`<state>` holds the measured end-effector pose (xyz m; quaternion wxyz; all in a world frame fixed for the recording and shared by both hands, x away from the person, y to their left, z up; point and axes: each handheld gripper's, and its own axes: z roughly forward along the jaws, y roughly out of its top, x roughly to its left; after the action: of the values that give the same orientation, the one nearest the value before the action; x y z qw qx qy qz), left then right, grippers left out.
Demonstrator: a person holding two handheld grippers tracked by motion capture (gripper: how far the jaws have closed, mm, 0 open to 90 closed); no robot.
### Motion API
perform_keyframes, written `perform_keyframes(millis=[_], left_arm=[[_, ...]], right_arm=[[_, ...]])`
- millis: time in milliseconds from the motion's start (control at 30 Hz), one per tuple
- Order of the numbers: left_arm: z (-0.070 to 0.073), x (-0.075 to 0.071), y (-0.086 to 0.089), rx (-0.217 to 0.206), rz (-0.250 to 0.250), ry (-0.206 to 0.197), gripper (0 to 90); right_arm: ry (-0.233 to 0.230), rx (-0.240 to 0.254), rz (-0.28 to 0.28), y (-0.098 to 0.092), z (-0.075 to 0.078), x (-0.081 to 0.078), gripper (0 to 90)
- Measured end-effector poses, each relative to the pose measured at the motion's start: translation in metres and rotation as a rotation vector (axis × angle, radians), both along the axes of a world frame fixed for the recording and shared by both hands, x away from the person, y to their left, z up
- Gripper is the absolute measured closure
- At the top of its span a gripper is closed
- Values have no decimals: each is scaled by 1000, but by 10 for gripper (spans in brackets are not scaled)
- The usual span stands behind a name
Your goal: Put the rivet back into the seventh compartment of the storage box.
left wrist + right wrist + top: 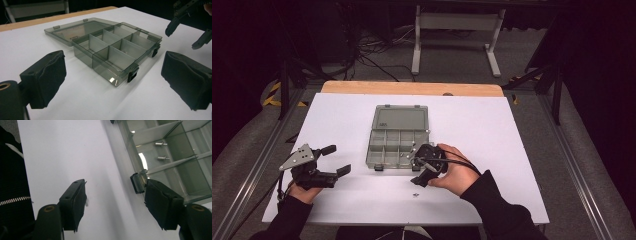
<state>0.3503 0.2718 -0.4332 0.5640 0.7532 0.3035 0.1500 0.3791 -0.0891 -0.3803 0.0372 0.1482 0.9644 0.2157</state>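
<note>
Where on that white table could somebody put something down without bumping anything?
The white table is bare right of the open compartment box, and again left of it, beyond the left gripper. Crowded: the box's near right corner, where the right gripper sits, with small screws just in front.

room: dark | floor [452, 60]: grey (cables [372, 50]) | white frame [457, 22]

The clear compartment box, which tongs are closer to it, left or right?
Right. The right tongs sit against the compartment box at its near right corner, jaws open. The left tongs hover apart from it, off its left side.
</note>
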Motion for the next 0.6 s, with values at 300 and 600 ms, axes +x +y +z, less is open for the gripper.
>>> perform_keyframes(millis=[300, 600], left_arm=[[0, 0, 0, 0, 0, 0, 64], [0, 0, 0, 1, -4, 2, 64]], right_arm=[[35, -25, 16, 2, -9, -5, 347], [63, -49, 30, 5, -17, -8, 353]])
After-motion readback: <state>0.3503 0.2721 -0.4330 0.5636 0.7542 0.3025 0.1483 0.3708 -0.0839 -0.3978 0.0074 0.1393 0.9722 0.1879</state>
